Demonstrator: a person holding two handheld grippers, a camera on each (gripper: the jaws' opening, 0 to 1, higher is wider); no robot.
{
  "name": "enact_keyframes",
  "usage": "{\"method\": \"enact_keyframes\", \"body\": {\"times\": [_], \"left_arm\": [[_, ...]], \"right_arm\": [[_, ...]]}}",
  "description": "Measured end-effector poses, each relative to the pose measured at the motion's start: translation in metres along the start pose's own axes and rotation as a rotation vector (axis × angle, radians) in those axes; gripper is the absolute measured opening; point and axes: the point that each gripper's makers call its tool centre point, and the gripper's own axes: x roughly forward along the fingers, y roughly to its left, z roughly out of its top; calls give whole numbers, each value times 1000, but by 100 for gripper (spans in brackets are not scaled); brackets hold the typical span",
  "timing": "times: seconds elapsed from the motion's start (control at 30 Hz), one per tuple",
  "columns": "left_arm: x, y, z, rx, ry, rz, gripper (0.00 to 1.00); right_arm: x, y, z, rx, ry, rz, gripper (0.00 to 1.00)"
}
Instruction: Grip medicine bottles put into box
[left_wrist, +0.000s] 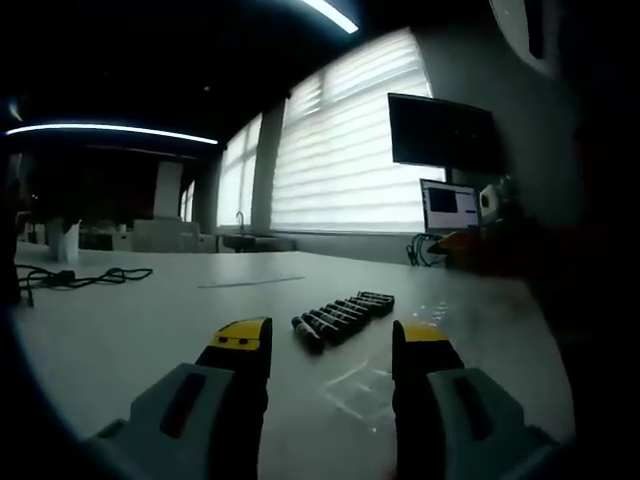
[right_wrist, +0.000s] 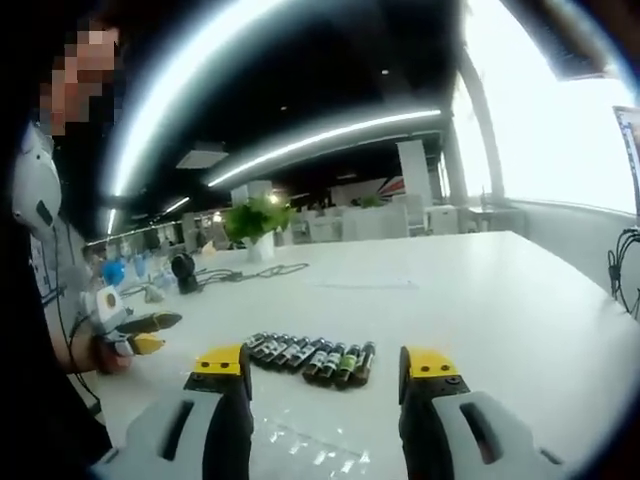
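Note:
A row of several small dark medicine bottles lies side by side on the white table, just ahead of my left gripper, which is open with nothing between its yellow-tipped fingers. In the right gripper view the same row of bottles lies just beyond my right gripper, also open and holding nothing. A faint see-through outline marks the table between the left jaws; I cannot tell what it is. The left gripper shows at the left of the right gripper view, held in a person's hand.
A monitor and a wall screen stand at the table's far right, by the blinds. Black cables lie at the far left. A potted plant and more cables sit at the table's far end.

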Motion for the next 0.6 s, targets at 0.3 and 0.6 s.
{"method": "enact_keyframes", "body": {"times": [0.3, 0.6], "left_arm": [[-1, 3, 2, -2, -14, 12, 41], [1, 3, -1, -1, 3, 10, 41]], "right_arm": [[6, -13, 3, 7, 44, -32, 47], [20, -20, 2, -25, 108, -22, 44]]}}
